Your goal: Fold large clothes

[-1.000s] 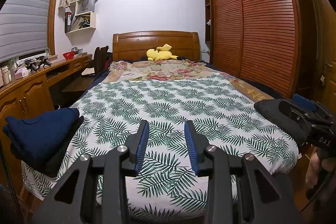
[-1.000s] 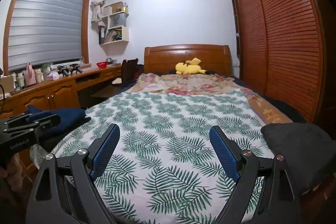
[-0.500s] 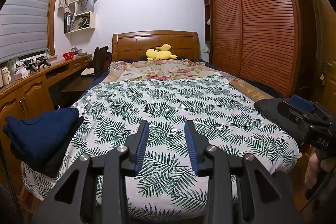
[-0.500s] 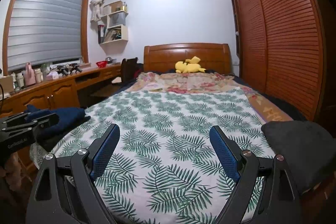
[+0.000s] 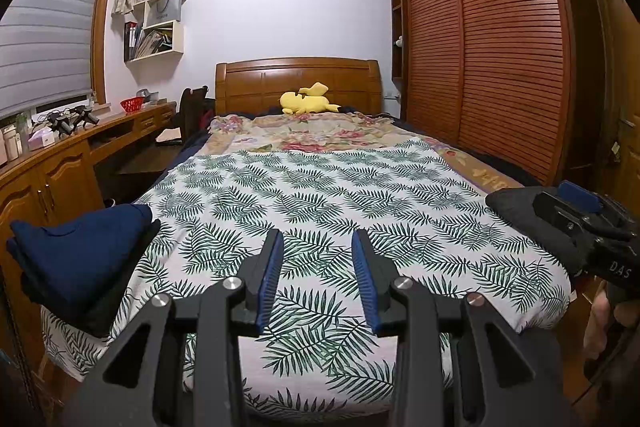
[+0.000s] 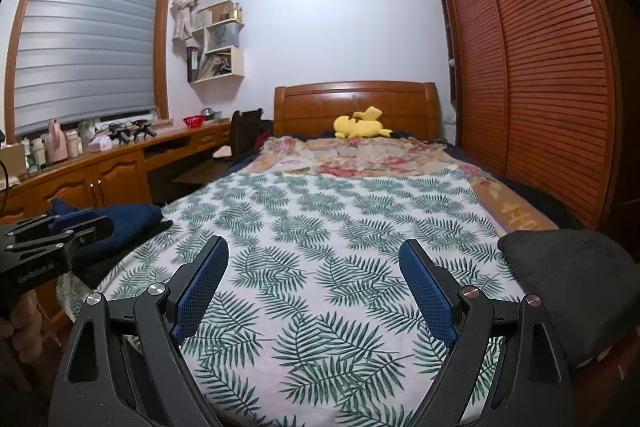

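A folded navy garment [image 5: 80,255] lies on a darker piece at the bed's near left corner, and appears again in the right wrist view [image 6: 128,219]. A dark grey garment [image 5: 516,207] sits bunched at the near right corner [image 6: 572,267]. Between them spreads a white sheet with green palm leaves [image 5: 320,195]. My left gripper [image 5: 317,239] hovers over the sheet's near edge, open with a narrow gap and nothing in it. My right gripper [image 6: 313,245] stands open wide above the same sheet, also holding nothing.
A floral blanket [image 5: 304,131] and a yellow plush toy [image 5: 306,101] lie near the wooden headboard. A long wooden desk [image 6: 104,163] with bottles and clutter runs along the left. A slatted wardrobe [image 5: 500,59] lines the right wall. A hand shows at the lower right edge [image 5: 600,319].
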Demonstrator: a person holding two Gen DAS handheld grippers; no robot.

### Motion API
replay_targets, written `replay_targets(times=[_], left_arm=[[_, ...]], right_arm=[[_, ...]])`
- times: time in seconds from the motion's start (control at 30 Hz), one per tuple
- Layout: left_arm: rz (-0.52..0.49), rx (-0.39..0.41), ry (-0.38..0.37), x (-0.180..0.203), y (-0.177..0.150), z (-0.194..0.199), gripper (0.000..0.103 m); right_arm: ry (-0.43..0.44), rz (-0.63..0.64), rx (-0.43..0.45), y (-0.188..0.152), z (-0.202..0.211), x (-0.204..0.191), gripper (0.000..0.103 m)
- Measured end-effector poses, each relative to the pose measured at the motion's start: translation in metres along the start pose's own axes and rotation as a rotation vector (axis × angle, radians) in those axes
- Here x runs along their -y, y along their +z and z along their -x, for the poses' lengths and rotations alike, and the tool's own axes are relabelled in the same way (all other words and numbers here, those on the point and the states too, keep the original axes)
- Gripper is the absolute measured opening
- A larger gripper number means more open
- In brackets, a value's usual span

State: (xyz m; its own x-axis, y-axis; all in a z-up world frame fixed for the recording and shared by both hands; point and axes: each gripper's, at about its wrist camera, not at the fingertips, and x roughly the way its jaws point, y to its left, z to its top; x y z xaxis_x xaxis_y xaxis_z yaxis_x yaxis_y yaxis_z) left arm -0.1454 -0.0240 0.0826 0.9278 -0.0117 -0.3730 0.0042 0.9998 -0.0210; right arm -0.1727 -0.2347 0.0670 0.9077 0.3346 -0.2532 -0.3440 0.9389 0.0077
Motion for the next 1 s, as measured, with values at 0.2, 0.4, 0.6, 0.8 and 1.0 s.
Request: replay_targets(times=[0.2,0.4,0.6,0.8,1.0], left_arm=[[-0.001,0.000,0.000,-0.0006,0.0000,0.0002,0.035],[0.000,0.000,0.000,0.0002,-0.0009,0.0004,0.035],[0.001,-0.001,0.000,-0.0003,-0.0010,0.0004,0.035],[0.001,0.000,0.000,-0.0001,-0.0007,0.0005,0.035],[0.002,-0.001,-0.003,-0.0007,-0.0007,0.0006,0.035]], right_arm=[[-0.001,0.001,0.001,0.0000,0.0002,-0.0004,0.089],[-0.001,0.000,0.001,0.0004,0.0003,-0.0002,0.089],[-0.001,0.000,0.000,0.0002,0.0001,-0.0010,0.089],[-0.002,0.000,0.000,0.0003,0.0003,-0.0009,0.089],[0.005,-0.004,-0.003,-0.0007,-0.0004,-0.0012,0.089]])
